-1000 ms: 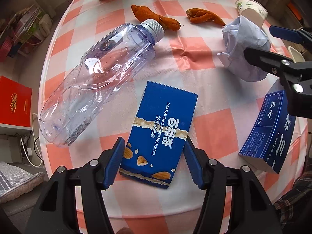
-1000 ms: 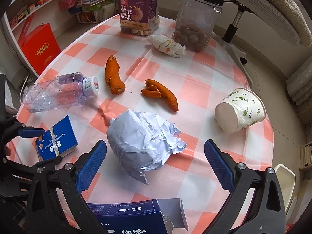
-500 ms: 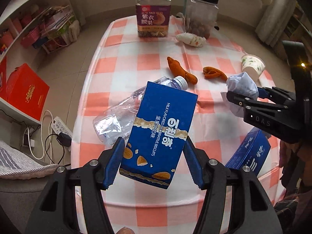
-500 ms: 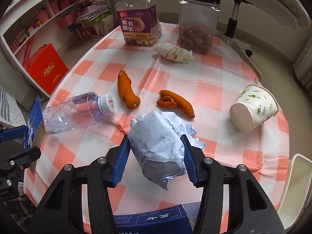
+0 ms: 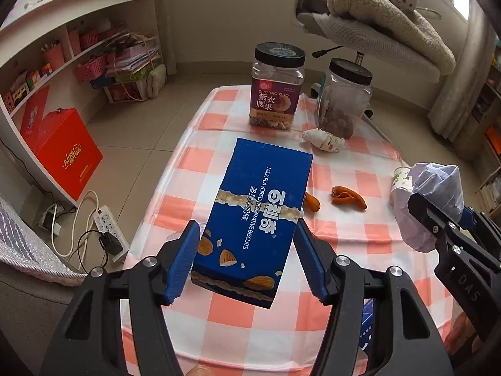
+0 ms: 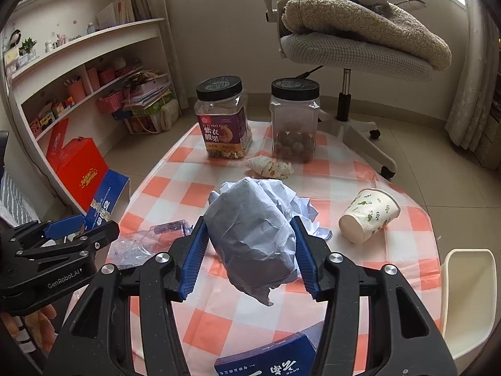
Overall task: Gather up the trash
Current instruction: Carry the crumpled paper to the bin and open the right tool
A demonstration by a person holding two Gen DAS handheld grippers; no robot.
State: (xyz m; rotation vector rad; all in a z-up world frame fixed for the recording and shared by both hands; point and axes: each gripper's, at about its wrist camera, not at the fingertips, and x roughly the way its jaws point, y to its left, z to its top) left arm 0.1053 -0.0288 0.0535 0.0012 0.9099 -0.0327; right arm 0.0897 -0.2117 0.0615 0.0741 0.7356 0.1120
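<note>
My left gripper (image 5: 245, 224) is shut on a blue biscuit box (image 5: 260, 206), held tilted in the air above the checked tablecloth (image 5: 200, 159). My right gripper (image 6: 248, 221) is shut on a crumpled grey-white paper ball (image 6: 250, 232), also lifted off the table. In the left wrist view that paper ball (image 5: 435, 188) shows at the right edge. On the table lie a paper cup (image 6: 369, 219) on its side, orange peels (image 5: 347, 195), a crushed clear bottle (image 6: 150, 241) and a wadded wrapper (image 6: 269, 166).
Two black-lidded jars (image 6: 224, 125) (image 6: 294, 125) stand at the far end. A second blue box (image 6: 269, 360) lies at the near edge. An office chair (image 6: 353, 53) stands behind, a white container (image 6: 469, 285) at the right, a red box (image 5: 67, 150) and power strip (image 5: 106, 222) on the floor.
The right gripper's jaws closed on the paper ball and lifted it. The left gripper rose with the biscuit box from the tabletop and tipped its view upward.
</note>
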